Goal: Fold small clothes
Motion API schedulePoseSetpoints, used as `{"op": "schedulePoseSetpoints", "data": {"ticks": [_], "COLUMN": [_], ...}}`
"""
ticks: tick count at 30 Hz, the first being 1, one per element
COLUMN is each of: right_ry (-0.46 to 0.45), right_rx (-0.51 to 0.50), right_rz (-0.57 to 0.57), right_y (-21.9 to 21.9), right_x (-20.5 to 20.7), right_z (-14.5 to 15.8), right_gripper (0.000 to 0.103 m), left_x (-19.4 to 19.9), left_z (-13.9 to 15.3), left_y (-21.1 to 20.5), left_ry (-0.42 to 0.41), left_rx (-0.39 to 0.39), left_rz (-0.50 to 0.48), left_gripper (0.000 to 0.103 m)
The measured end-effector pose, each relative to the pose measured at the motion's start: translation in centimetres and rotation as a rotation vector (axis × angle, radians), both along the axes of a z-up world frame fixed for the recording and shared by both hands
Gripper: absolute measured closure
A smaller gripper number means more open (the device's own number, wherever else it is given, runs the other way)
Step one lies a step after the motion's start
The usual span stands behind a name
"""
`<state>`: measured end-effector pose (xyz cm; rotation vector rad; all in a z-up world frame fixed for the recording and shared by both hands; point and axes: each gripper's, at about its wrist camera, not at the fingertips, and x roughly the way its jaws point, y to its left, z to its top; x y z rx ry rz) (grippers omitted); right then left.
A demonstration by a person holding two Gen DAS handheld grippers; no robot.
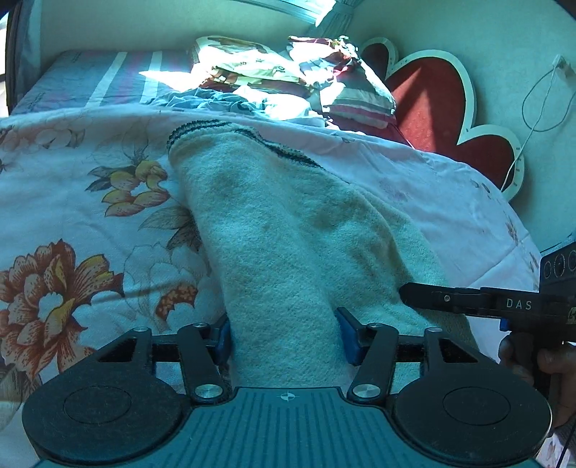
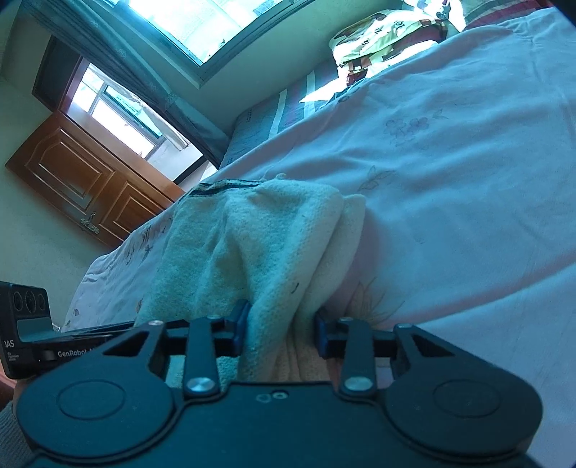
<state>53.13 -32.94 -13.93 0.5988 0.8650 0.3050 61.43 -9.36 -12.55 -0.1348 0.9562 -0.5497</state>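
Floral quilt (image 1: 72, 201), striped pillow (image 1: 360, 93), red headboard (image 1: 432, 104), wooden door (image 2: 82, 176), window (image 2: 223, 21)

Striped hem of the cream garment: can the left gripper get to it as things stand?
Probably not right away. The left gripper already has the cream garment bunched between its pads at the near end; the striped hem lies at the far end, unobstructed on the floral quilt.

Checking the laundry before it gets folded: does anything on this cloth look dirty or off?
Yes. The cream towel with dark striped edging carries several brownish smudges across its middle, which look like stains. It is bunched rather than flat where the left gripper and right gripper pinch it on the floral bedspread.
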Motion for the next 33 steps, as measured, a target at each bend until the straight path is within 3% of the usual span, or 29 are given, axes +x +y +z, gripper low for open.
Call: {"op": "schedulePoseSetpoints", "data": {"ticks": [5,20,26,33], "right_ry": [-0.040,-0.098,-0.126,-0.128], "right_rx": [-0.050,-0.031,-0.046,-0.052], "right_rz": [-0.005,0.005,0.050,0.116], "right_y": [1.1,2.4,6.2,14.6], "right_x": [-0.8,-2.0,-1.7,-1.2], "right_z": [1.3,4.7,6.0,6.1], "right_gripper": [0.076,0.076,0.076,0.076], "left_x": [-0.6,-3.0,-4.3,-5.7], "left_z": [1.4,5.3,6.4,6.2], "left_y": [-1.2,0.5,4.7,13.3], "left_ry": [-0.046,-0.117,-0.138,-0.130], "left_rx": [0.074,0.078,0.079,0.105], "left_rz": [-0.023,-0.023,0.013,0.056], "left_gripper": [0.055,0.057,0.057,0.057]}}
